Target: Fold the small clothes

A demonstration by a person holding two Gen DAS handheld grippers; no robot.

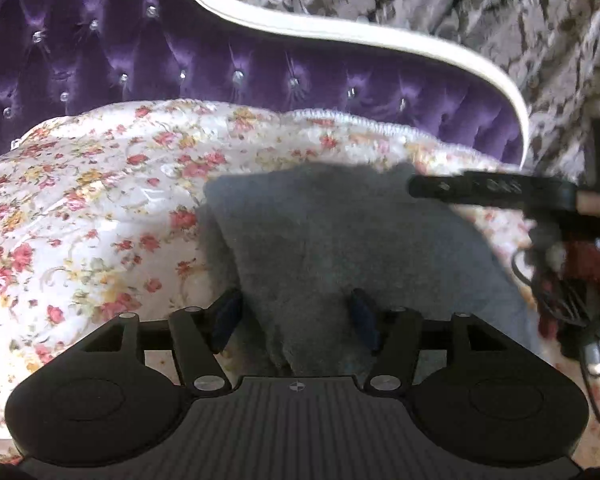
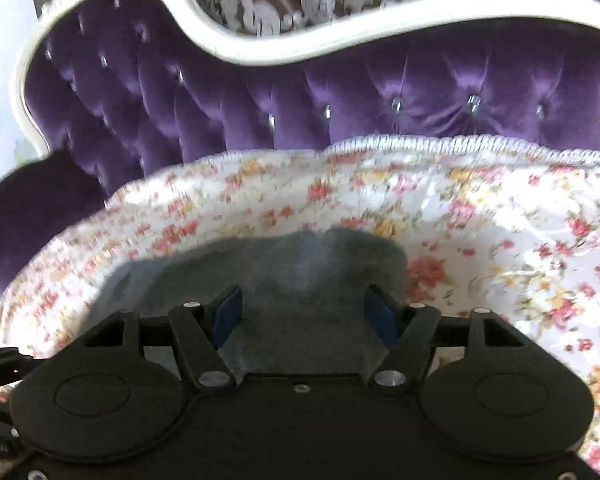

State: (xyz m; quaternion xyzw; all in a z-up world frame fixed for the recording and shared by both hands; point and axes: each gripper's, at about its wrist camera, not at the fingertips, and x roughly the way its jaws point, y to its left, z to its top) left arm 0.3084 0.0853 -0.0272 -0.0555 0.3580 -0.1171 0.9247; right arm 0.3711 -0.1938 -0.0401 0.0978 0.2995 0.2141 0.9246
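A small grey fleecy garment (image 1: 332, 240) lies on a floral bed cover (image 1: 100, 208). In the left wrist view my left gripper (image 1: 296, 316) is open, its blue-padded fingers (image 1: 226, 316) straddling the garment's near edge. The right gripper (image 1: 492, 188) shows at the garment's far right corner. In the right wrist view the same grey garment (image 2: 300, 272) lies under and between the jaws of my right gripper (image 2: 306, 316), which is open with its fingers (image 2: 228, 312) wide apart on either side of the cloth.
A purple tufted headboard (image 1: 220, 68) with a white frame (image 2: 260, 52) rises behind the bed cover (image 2: 500, 240). Patterned grey wallpaper is behind it. Cables and dark red cloth (image 1: 572, 272) hang at the right edge of the left wrist view.
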